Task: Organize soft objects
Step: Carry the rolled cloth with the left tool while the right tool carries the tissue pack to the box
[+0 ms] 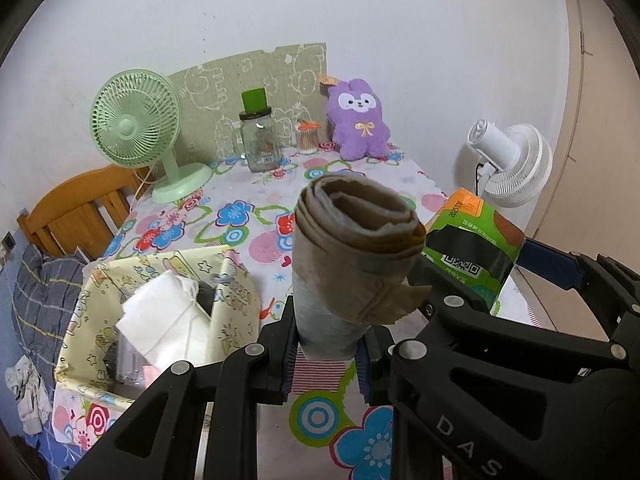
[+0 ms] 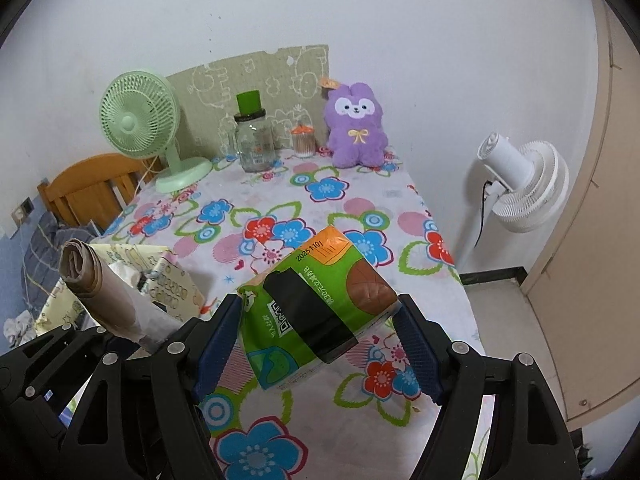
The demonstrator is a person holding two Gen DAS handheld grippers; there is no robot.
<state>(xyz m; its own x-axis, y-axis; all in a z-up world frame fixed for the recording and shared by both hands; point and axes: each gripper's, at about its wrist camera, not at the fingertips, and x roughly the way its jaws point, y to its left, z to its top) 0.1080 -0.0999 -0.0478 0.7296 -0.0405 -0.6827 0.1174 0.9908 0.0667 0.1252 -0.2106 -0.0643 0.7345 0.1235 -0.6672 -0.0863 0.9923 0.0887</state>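
My left gripper [image 1: 326, 350] is shut on a rolled brown-and-grey cloth [image 1: 352, 248], held upright above the flowered table; the roll also shows at the left of the right wrist view [image 2: 104, 300]. My right gripper [image 2: 316, 344] is shut on a green tissue pack [image 2: 316, 304] with a black band, held above the table; the pack also shows in the left wrist view [image 1: 472, 252], just right of the roll. A yellow patterned storage box [image 1: 236, 304] stands at the table's left, with a white cloth [image 1: 160, 320] inside. A purple plush bunny [image 1: 358, 120] sits at the back.
At the table's back stand a green desk fan [image 1: 136, 124], a glass jar with a green lid [image 1: 260, 136] and a small cotton-swab jar [image 1: 308, 138]. A white floor fan [image 2: 520, 184] stands right of the table. A wooden chair [image 1: 76, 208] is at the left.
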